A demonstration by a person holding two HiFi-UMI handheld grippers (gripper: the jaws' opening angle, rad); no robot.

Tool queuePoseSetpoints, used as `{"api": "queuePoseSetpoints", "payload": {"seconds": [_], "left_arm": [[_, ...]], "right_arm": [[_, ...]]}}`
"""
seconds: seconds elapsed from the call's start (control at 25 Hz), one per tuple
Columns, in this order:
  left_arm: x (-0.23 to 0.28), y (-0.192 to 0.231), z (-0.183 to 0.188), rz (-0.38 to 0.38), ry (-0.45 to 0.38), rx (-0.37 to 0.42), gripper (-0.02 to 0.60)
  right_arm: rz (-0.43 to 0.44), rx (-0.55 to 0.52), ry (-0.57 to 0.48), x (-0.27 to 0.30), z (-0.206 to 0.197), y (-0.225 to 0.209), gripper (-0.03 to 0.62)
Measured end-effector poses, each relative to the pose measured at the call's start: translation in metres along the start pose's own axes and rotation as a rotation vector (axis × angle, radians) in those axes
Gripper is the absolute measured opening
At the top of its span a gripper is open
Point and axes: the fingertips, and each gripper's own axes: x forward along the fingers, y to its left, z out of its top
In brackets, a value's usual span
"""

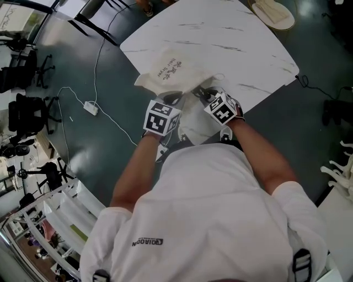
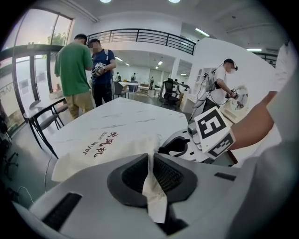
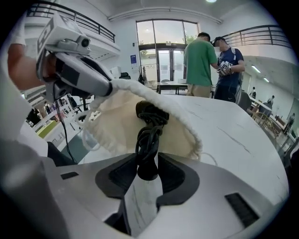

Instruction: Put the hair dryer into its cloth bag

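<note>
A cream cloth bag (image 1: 171, 71) printed "hair dryer" lies on the white marble table (image 1: 220, 38), its mouth toward the near edge. My left gripper (image 2: 150, 161) is shut on a fold of the bag's (image 2: 103, 147) rim, holding the mouth up. My right gripper (image 3: 148, 161) is shut on the hair dryer's black coiled cord (image 3: 148, 133), which reaches into the open bag (image 3: 117, 121). The left gripper (image 3: 105, 86) shows at the rim's upper left. The dryer's body is hidden. In the head view both grippers, left (image 1: 175, 99) and right (image 1: 203, 93), sit side by side at the mouth.
A round wooden board (image 1: 274, 14) lies at the table's far right. Chairs (image 1: 91, 19) stand beyond the far left corner. A power strip (image 1: 91, 107) with a white cable lies on the floor. Two people (image 2: 81, 70) stand past the table, another person (image 2: 224, 84) at the right.
</note>
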Motion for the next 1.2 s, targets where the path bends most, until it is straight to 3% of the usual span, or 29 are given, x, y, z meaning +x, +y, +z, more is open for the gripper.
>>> {"api": "queuePoseSetpoints", "payload": {"seconds": [0.36,0.76,1.04,1.2], "left_arm": [[0.007,-0.013,0.007,-0.004,-0.016,0.021,0.057],[0.009,-0.004,0.003,-0.030,-0.026,-0.022,0.055],[0.014,-0.007,0.000,-0.040,-0.001,-0.014,0.055],[0.026,-0.009,-0.017,-0.027,0.055,0.040,0.057]], "right_arm": [[-0.038,-0.035,0.018,0.041,0.032,-0.016,0.155],[-0.019,-0.085,0.052,0.061,0.025,-0.028,0.173],[0.024,-0.086,-0.029,0.017,0.031,-0.020,0.212],[0.036,-0.004,-0.086,-0.029,0.016,-0.016,0.209]]}}
